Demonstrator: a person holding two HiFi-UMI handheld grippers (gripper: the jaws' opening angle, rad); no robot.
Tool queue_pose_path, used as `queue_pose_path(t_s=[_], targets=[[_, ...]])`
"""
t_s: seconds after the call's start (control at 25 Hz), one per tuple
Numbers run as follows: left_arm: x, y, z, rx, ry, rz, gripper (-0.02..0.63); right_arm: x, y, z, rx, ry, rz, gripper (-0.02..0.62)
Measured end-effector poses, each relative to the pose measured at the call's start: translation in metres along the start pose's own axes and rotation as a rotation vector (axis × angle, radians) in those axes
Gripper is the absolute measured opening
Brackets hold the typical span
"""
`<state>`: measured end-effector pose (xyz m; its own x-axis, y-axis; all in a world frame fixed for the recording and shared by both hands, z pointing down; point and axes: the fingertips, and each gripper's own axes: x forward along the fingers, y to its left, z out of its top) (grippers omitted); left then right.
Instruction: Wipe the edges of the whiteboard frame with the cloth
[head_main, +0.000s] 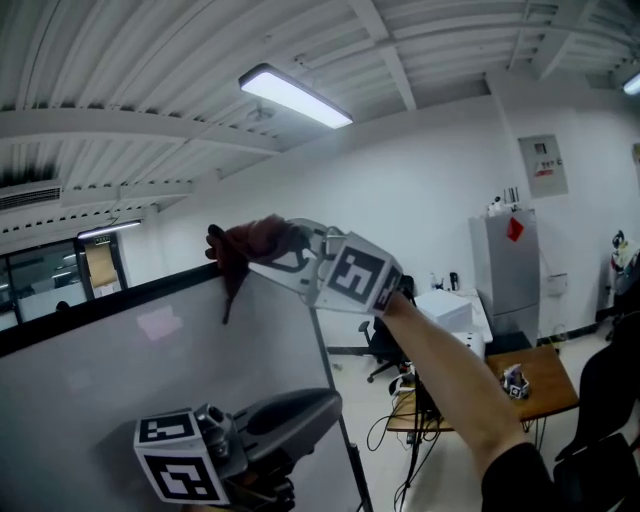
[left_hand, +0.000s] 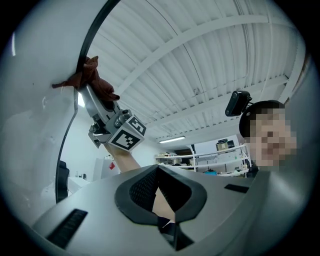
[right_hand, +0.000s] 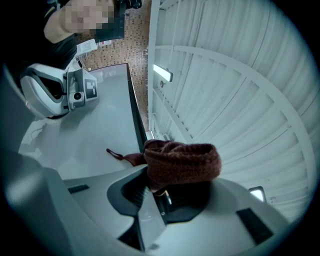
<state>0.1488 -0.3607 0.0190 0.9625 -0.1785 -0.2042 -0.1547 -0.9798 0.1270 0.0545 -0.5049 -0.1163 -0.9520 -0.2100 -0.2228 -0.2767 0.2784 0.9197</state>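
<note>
Right gripper (right_hand: 158, 187): jaws clamped on brown cloth (right_hand: 182, 161)
Cloth: on top edge of whiteboard frame (head_main: 110, 300)
Left gripper (left_hand: 158, 171): jaws together, nothing held, lower down

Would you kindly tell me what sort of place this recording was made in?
Most likely an office or lab workroom: a whiteboard, a wooden desk with an office chair nearby, and a strip light on the ribbed ceiling.

The right hand-held gripper (left_hand: 86, 91) presses a brown cloth (left_hand: 95, 80) on the whiteboard frame (left_hand: 93, 35); the left hand-held gripper (left_hand: 157, 173) has its jaws together, empty.
</note>
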Motion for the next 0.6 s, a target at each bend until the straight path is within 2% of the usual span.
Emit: queue_pose_path(t_s=[0.32,0.6], targets=[[0.049,0.058,-0.006,-0.030,-0.009,0.042,-0.003,-0.025,-0.023,-0.059,0.007,0.002,-0.022,0.086],[0.090,0.106,-0.017,-0.047,0.006,0.067,-0.003,-0.043,-0.047,-0.113,0.071,-0.041,-0.076,0.086]])
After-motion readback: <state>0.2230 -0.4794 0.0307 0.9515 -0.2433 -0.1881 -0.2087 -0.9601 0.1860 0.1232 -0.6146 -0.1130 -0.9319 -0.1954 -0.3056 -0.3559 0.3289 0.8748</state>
